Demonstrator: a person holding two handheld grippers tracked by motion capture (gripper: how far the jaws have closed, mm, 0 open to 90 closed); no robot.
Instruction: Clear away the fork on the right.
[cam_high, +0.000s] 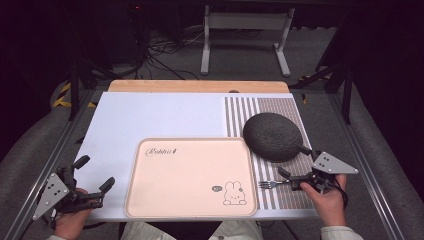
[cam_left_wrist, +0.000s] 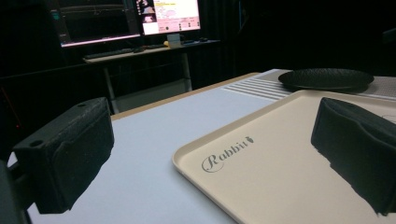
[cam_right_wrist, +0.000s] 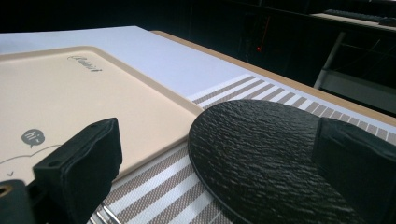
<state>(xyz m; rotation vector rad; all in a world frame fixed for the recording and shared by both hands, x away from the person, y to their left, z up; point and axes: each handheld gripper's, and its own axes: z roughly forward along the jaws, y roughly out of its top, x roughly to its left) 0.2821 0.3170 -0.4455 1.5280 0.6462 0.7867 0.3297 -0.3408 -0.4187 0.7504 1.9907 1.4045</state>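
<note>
- The right claw (cam_high: 295, 172) hovers low over the striped placemat (cam_high: 280, 192), its jaws spread wide and empty, with the fork (cam_high: 270, 184) lying just in front of them, tines pointing toward the tray (cam_high: 190, 177).
- The fork rests flat on the placemat between the tray's right edge and the near rim of the black plate (cam_high: 273, 136), close to the plate but apparently not touching it.
- In the right gripper view the plate (cam_right_wrist: 261, 154) sits between the spread jaws, and a bit of the fork's metal (cam_right_wrist: 108, 215) peeks out at the bottom edge beside the left jaw.
- The left claw (cam_high: 92, 175) rests at the surface's near left corner, jaws also spread, holding nothing, well apart from the fork.
- The step in hand looks like picking up the fork. To do it well, I would lower the right claw so both jaws straddle the thin handle near its middle, squarely across it.
- A flat fork is likely to slip or pivot, so close slowly and lift level.
- Keep clear of the plate's rim while descending, since a nudge could shift it.
</note>
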